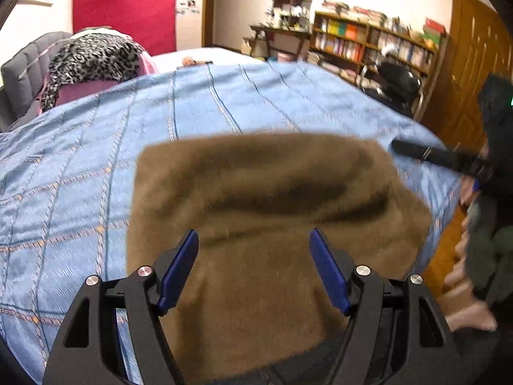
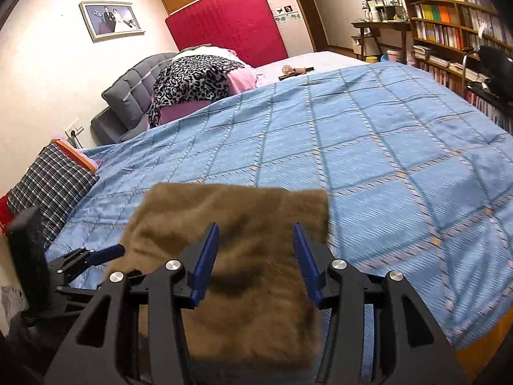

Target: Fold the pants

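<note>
1. Though both views are blurred at the near edge, the pants [image 1: 263, 218] show plainly: a brown, fuzzy bundle lying on the blue checked bedspread [image 1: 80, 166] close to the near edge of the bed, already folded into a rough rectangle.
2. The left tongs [image 1: 253, 269] stand wide, hovering over the near part of the pants with nothing between the blue fingers [image 1: 179, 272].
3. The right tongs [image 2: 256, 260] are also spread wide and empty, above the same bundle; whether either touches the cloth I cannot tell.
4. In the right view the left tongs [image 2: 105, 253] appear at the pants' left edge.
5. Handling, as a judgement: the fabric looks thick, soft and plush, so it should be limp, light to moderate in weight, and not slippery; layers will likely cling yet sag when lifted.
6. Best hold: pinch through all layers at the two near corners, one per tongs, so the fold stays square.
7. A leopard-print cloth [image 2: 195, 80] lies well apart, near the headboard.
</note>
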`<action>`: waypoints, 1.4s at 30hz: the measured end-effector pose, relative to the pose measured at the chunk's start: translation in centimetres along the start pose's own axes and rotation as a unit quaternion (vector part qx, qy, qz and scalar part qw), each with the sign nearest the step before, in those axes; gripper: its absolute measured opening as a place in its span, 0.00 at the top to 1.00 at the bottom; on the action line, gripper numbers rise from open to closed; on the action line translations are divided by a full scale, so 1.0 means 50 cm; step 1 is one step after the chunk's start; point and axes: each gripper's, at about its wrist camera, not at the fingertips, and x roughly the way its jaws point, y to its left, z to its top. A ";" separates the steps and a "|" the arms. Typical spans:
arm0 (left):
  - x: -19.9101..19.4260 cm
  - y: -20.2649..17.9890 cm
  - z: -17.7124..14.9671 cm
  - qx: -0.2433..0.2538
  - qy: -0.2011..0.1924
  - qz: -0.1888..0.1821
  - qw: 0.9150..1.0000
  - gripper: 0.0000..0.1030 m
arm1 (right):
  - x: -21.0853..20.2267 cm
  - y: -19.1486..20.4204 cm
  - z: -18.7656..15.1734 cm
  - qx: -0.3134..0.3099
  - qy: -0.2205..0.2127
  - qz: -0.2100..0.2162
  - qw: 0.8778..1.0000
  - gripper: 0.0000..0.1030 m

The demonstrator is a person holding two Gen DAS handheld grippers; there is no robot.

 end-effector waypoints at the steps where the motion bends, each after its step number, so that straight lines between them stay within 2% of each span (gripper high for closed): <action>1: -0.001 0.006 0.014 -0.008 -0.005 0.000 1.000 0.31 | 0.017 0.000 0.006 0.005 0.001 -0.003 1.000 0.52; 8: 0.073 0.079 0.112 -0.092 0.022 0.024 0.995 0.31 | 0.101 -0.031 0.008 0.027 0.021 -0.038 0.999 0.52; 12: 0.152 0.132 0.123 -0.144 0.064 0.039 0.987 0.31 | 0.129 -0.057 -0.012 0.031 0.026 -0.051 0.998 0.52; 15: 0.189 0.158 0.104 -0.168 0.077 0.037 0.982 0.31 | 0.154 -0.073 -0.024 0.028 0.030 -0.052 0.998 0.52; 21: 0.212 0.152 0.075 -0.158 0.061 0.056 0.984 0.30 | 0.188 -0.074 -0.047 -0.018 0.011 -0.061 0.998 0.50; 25: 0.205 0.158 0.079 -0.167 0.062 0.048 0.983 0.30 | 0.188 -0.079 -0.043 -0.010 0.020 -0.057 0.998 0.49; 30: 0.153 0.154 0.090 -0.173 0.044 0.054 0.982 0.28 | 0.184 -0.085 -0.039 0.010 0.031 -0.054 0.998 0.46; 34: 0.127 0.165 0.098 -0.177 0.038 0.085 0.980 0.26 | 0.180 -0.081 -0.041 0.011 0.032 -0.054 0.998 0.46; 37: 0.127 0.168 0.103 -0.158 0.042 0.117 0.980 0.26 | 0.178 -0.080 -0.042 0.012 0.033 -0.055 0.998 0.46; 42: 0.155 0.185 0.101 -0.153 0.057 0.131 0.978 0.26 | 0.175 -0.078 -0.044 0.012 0.034 -0.057 0.998 0.45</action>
